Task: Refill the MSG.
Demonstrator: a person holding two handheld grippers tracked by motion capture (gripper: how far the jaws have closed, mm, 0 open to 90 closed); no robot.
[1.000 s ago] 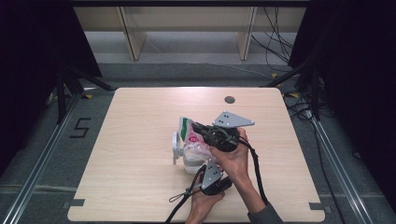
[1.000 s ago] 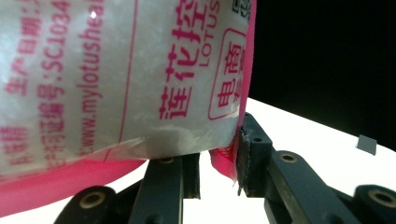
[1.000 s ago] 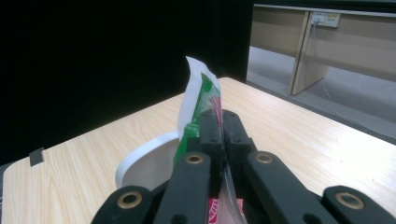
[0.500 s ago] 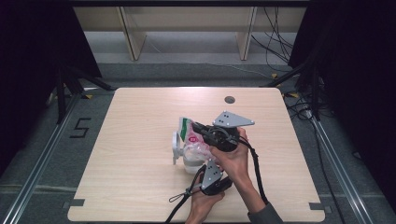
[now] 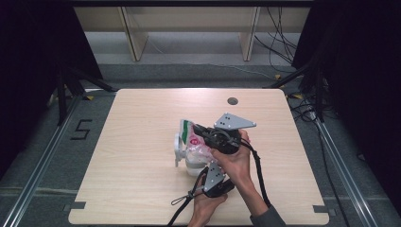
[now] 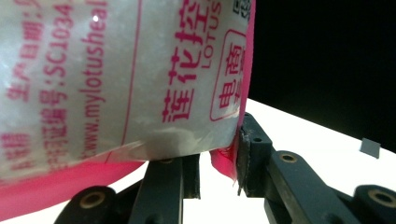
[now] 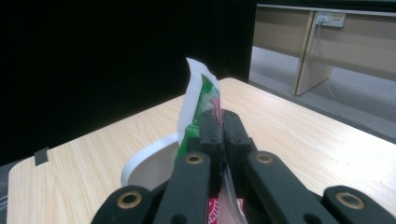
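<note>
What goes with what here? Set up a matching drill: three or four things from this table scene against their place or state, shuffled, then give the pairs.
Things:
1. plastic bag
2. white cup
3. right gripper
4. round hole

Places or states:
A. near the far edge of the table, apart from everything
B. shut on the bag's top edge
C. printed in pink, held between both grippers
D. standing on the table under the bag

Pairs: 1-C, 2-D, 3-B, 4-A
</note>
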